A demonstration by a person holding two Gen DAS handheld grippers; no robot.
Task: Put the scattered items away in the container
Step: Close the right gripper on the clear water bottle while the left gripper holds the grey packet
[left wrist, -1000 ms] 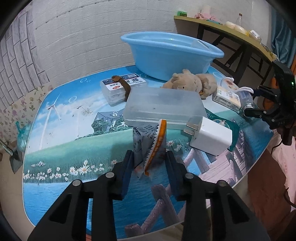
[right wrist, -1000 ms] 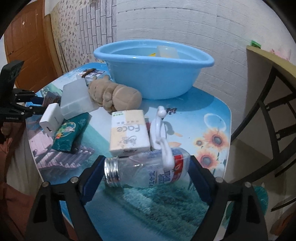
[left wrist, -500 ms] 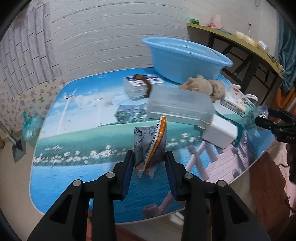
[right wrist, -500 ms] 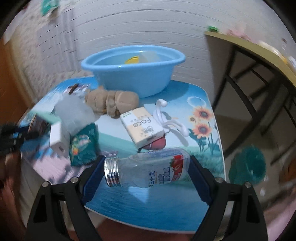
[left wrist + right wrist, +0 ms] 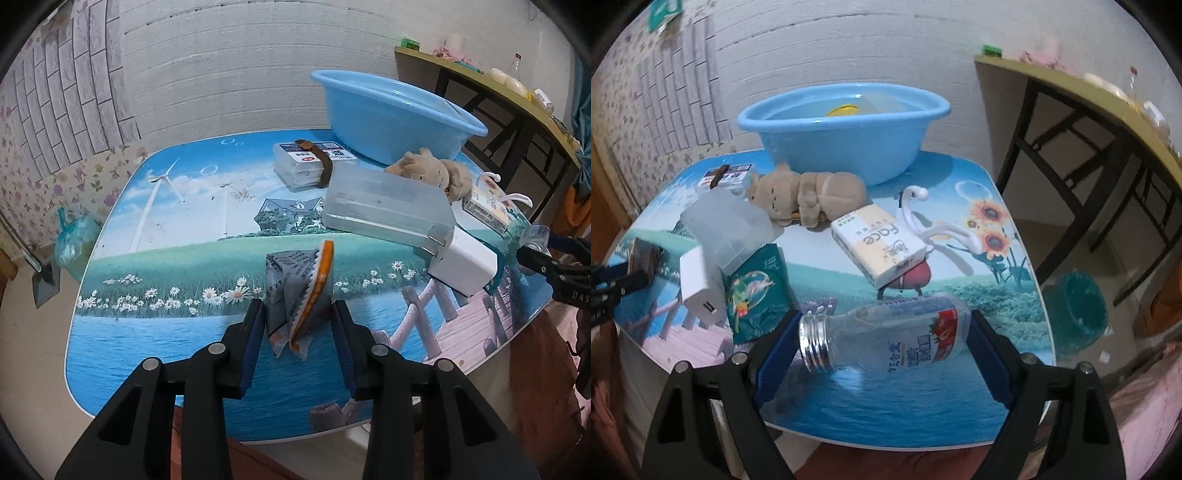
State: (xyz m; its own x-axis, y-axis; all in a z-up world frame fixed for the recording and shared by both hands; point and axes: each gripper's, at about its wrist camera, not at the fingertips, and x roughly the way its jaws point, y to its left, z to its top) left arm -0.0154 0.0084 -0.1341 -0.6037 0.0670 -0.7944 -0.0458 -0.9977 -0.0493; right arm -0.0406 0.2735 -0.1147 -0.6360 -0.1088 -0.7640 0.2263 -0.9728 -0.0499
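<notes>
My left gripper [image 5: 299, 325] is shut on a grey and orange snack packet [image 5: 299, 291], held above the table's front. My right gripper [image 5: 886, 332] is shut on a clear plastic bottle [image 5: 886, 332] lying sideways between the pads, above the table's near edge. The blue basin [image 5: 391, 114] stands at the back of the table, also in the right wrist view [image 5: 842, 129], with a yellow item inside. On the table lie a plush bear [image 5: 809, 195], a clear box [image 5: 388, 206], a white charger [image 5: 461, 262], a green packet [image 5: 757, 291] and a tissue pack [image 5: 882, 243].
A labelled box with a brown strap [image 5: 310, 162] lies left of the basin. A white hook [image 5: 923, 218] and a red item [image 5: 912, 277] lie by the tissue pack. A wooden side table [image 5: 1089, 110] stands at the right; a teal bin [image 5: 1075, 306] is on the floor.
Both grippers have lifted and pulled back from the table with their items held. The table's items have not moved.
</notes>
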